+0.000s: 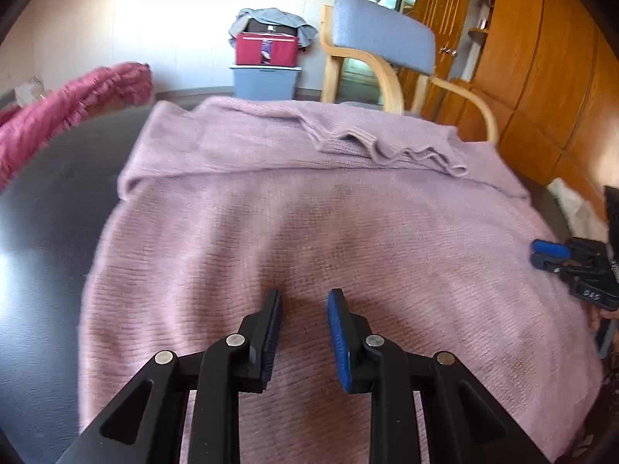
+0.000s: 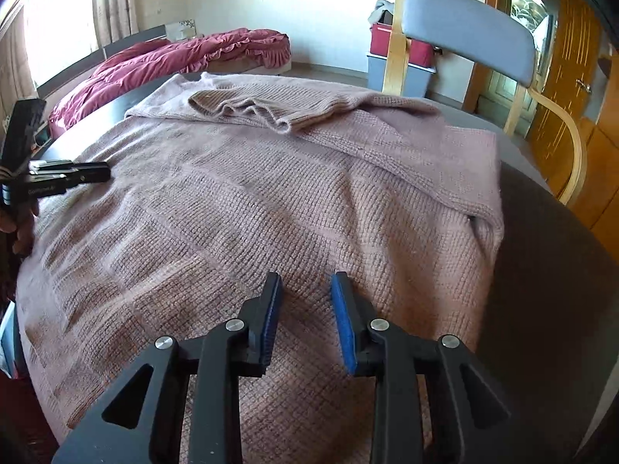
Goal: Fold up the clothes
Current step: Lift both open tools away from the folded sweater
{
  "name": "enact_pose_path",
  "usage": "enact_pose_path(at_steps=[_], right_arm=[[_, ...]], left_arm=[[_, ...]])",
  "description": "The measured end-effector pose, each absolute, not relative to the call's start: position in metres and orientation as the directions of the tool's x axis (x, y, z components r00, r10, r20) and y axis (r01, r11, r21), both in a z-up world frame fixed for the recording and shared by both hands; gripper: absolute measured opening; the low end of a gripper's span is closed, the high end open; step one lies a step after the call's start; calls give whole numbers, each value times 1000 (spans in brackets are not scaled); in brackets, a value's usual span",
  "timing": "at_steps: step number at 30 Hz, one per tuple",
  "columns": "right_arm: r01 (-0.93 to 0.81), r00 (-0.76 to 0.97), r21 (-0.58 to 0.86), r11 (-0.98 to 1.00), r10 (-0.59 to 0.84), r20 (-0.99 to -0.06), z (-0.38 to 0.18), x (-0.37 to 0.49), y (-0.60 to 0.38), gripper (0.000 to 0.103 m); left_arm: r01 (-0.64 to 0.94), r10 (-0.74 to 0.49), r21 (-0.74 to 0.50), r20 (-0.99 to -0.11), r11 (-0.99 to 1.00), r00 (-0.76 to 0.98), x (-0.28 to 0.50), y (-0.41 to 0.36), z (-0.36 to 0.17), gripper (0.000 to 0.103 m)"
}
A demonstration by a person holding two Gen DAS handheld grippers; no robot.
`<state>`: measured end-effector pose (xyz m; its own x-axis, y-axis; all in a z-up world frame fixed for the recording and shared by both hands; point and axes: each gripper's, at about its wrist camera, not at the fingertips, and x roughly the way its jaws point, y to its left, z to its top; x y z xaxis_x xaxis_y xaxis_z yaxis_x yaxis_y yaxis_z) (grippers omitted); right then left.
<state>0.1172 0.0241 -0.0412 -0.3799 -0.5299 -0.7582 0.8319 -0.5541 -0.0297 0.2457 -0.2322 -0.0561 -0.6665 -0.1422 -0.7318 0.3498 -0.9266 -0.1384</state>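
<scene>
A mauve knitted sweater (image 1: 309, 224) lies spread flat over a dark round table (image 1: 50, 232). One sleeve (image 1: 387, 147) is folded across its far part, cuff rumpled. My left gripper (image 1: 305, 297) hovers low over the near part of the sweater, open, with nothing between its fingers. In the right wrist view the same sweater (image 2: 271, 201) fills the middle, the folded sleeve (image 2: 247, 112) at the back. My right gripper (image 2: 305, 282) is open above the near right part of the knit and holds nothing. Each gripper shows in the other's view, at the right edge (image 1: 549, 255) and the left edge (image 2: 89, 174).
A grey-backed wooden armchair (image 1: 383, 38) stands just beyond the table's far edge. A red ruffled quilt (image 2: 174, 58) lies on a bed to the left. Red and grey storage boxes (image 1: 267, 65) stand by the wall. Wooden cabinets (image 1: 541, 77) line the right side.
</scene>
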Motion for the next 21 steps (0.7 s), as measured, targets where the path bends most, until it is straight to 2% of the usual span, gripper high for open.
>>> enact_pose_path(at_steps=[3, 5, 10, 18, 21], right_arm=[[831, -402, -61, -554, -520, -753, -42, 122, 24, 31], [831, -398, -52, -554, -526, -752, -42, 121, 25, 31], [832, -377, -16, -555, -544, -750, -42, 118, 28, 31], [833, -367, 2, -554, -554, -747, -42, 115, 29, 31], [833, -370, -4, -553, -552, -747, -43, 116, 29, 31]], left_arm=[[372, -176, -114, -731, -921, -659, 261, -245, -56, 24], [387, -199, -97, -730, -917, -654, 271, -254, -56, 28], [424, -255, -56, -725, -904, -640, 297, -276, -55, 27], [472, -226, -224, -657, -853, -720, 323, -302, -26, 27], [444, -224, -208, -637, -871, -737, 299, -298, -12, 27]])
